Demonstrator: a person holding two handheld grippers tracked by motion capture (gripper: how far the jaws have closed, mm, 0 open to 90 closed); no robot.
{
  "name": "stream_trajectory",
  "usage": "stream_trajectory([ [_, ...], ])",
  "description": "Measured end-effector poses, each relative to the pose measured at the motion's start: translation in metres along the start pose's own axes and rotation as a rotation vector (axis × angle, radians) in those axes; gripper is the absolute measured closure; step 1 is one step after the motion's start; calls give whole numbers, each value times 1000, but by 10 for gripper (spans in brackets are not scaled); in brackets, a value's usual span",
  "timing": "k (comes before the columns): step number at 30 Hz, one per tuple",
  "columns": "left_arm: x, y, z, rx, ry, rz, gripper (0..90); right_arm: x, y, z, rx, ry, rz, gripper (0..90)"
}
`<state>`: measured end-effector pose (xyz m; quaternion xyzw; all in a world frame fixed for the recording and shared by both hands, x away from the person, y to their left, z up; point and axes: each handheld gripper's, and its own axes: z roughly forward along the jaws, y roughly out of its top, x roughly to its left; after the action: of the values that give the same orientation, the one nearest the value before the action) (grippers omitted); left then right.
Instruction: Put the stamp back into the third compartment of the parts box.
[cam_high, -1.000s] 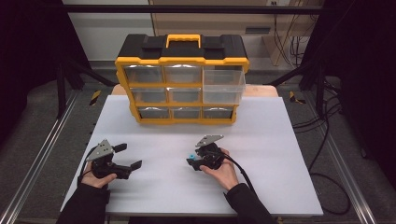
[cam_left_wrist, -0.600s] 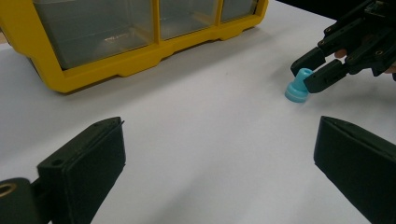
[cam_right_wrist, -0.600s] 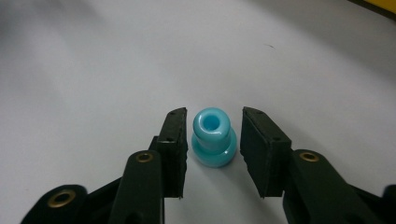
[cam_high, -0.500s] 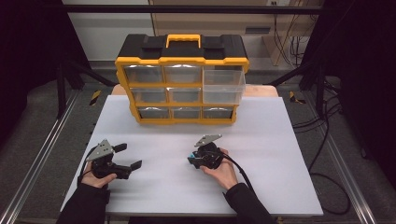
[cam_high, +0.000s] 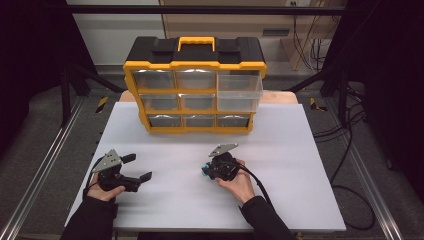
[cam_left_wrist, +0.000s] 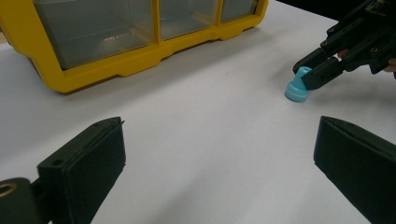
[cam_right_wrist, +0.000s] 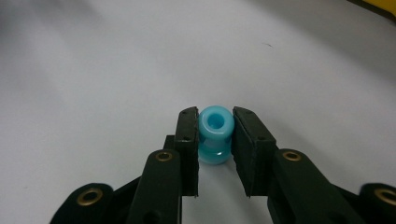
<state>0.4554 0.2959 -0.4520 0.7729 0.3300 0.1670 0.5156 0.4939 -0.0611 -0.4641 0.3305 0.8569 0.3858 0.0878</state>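
The right gripper view shows the right gripper (cam_right_wrist: 215, 140) squeezed on a small blue spool (cam_right_wrist: 215, 134), one black jaw on each side of its thin middle. The spool stands on the white table (cam_right_wrist: 93, 93), in front of the person and well apart from the yellow drawer box (cam_high: 195, 90). It looks like smooth, shiny plastic, round, with a hole in the top and a fat rim at each end. Because it is round and slick, it could slip or pop out if the jaws press off-center or loosen. If it falls on its side, it could roll away on the flat, smooth table. The left gripper (cam_high: 135, 167) rests near the table's left side, jaws spread wide, holding nothing. The box has clear drawers; one drawer (cam_high: 240, 92) on the right sticks out.
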Motion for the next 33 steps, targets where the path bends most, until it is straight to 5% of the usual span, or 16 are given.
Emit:
stream_trajectory([
  [33, 0, 0, -2, -7, 5, -1, 18, 4, 9, -26, -22, 2, -17, 725],
])
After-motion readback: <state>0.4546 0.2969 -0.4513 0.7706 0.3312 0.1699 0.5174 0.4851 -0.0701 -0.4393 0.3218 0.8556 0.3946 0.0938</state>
